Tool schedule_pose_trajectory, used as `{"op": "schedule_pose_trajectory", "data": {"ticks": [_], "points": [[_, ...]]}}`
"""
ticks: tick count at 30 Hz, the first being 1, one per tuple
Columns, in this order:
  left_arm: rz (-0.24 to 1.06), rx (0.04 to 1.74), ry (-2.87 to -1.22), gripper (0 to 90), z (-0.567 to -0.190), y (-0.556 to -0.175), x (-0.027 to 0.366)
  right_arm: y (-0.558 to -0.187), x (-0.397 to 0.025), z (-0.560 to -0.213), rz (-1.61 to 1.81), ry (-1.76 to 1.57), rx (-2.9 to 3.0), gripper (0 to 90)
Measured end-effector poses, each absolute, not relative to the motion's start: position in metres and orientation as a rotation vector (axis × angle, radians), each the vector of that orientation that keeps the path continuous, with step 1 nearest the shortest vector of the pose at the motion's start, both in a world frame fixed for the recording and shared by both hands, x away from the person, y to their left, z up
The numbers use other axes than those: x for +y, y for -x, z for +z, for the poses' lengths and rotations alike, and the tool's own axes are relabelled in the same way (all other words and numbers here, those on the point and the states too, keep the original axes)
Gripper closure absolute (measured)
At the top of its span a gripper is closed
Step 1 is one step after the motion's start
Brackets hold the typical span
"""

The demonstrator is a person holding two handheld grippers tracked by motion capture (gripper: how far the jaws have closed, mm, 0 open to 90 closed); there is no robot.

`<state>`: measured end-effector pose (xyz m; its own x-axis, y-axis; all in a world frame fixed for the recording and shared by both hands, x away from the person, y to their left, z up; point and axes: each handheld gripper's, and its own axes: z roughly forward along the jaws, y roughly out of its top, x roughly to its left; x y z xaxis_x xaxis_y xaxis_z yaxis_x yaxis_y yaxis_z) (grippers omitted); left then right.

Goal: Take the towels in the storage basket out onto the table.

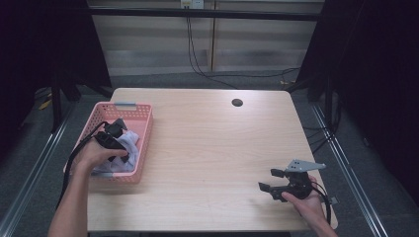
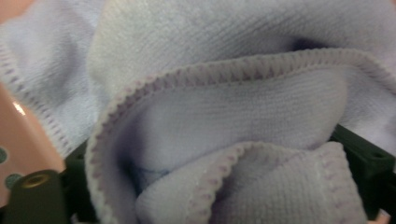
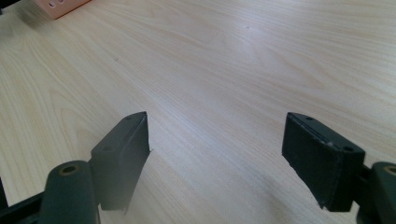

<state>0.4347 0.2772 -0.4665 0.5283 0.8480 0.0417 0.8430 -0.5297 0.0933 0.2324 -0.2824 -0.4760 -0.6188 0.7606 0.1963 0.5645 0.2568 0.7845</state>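
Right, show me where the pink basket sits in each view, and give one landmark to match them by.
High view: the pink basket sits at the table's left edge, holding the pale cloth.
Left gripper view: a strip of its pink wall at the left edge, beside the cloth.
Right gripper view: one pink corner at top left, far across the table.
Shared landmark: the basket's pink perforated wall.

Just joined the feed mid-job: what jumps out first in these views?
The pink basket at the table's left edge draws the eye, with the left gripper reaching down into it among pale lilac cloth. In the left gripper view that cloth bunches between the jaws, though whether they have closed on it is unclear. The right gripper rests over bare wood near the front right corner, jaws wide apart and holding nothing.
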Motion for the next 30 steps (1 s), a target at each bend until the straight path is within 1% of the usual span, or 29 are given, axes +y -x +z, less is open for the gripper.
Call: {"op": "schedule_pose_trajectory", "data": {"ticks": [1, 5, 8, 9, 10, 11, 13, 15, 16, 17, 20, 22, 27, 30], "points": [[0.126, 1.502, -2.675, 18.4, -0.465, -0.435, 0.279, -0.233, -0.283, -0.476, 1.29, -1.24, 2.305, 22.7], [0.145, 1.514, -2.676, 22.4, -0.463, -0.434, 0.278, -0.233, -0.283, -0.476, 1.282, -1.245, 2.301, 22.7], [0.142, 1.503, -2.669, 27.5, -0.46, -0.432, 0.28, -0.233, -0.283, -0.477, 1.283, -1.257, 2.295, 22.7], [0.131, 1.498, -2.629, 29.4, -0.458, -0.43, 0.284, -0.234, -0.283, -0.477, 1.282, -1.256, 2.296, 22.7], [0.131, 1.498, -2.629, 31.2, -0.458, -0.43, 0.284, -0.234, -0.283, -0.477, 1.282, -1.256, 2.296, 22.7], [0.122, 1.486, -2.619, 31.2, -0.457, -0.43, 0.287, -0.234, -0.283, -0.477, 1.281, -1.258, 2.295, 22.7], [0.095, 1.462, -2.597, 35.0, -0.454, -0.428, 0.292, -0.234, -0.283, -0.476, 1.281, -1.255, 2.295, 22.8], [0.09, 1.482, -2.543, 36.6, -0.452, -0.426, 0.297, -0.234, -0.283, -0.477, 1.279, -1.26, 2.294, 22.8], [0.077, 1.475, -2.536, 37.2, -0.452, -0.425, 0.298, -0.235, -0.283, -0.477, 1.285, -1.258, 2.293, 22.8], [0.054, 1.49, -2.489, 37.6, -0.45, -0.423, 0.302, -0.235, -0.284, -0.477, 1.283, -1.262, 2.289, 22.8], [0.043, 1.487, -2.451, 37.9, -0.448, -0.422, 0.305, -0.235, -0.283, -0.477, 1.277, -1.27, 2.288, 22.8], [-0.006, 1.475, -2.421, 38.0, -0.445, -0.42, 0.308, -0.235, -0.283, -0.477, 1.262, -1.271, 2.287, 22.8], [-0.028, 1.458, -2.332, 37.9, -0.438, -0.418, 0.319, -0.235, -0.284, -0.476, 1.262, -1.278, 2.276, 22.8], [-0.039, 1.443, -2.308, 37.9, -0.434, -0.415, 0.321, -0.234, -0.284, -0.476, 1.265, -1.278, 2.275, 22.9]]}}
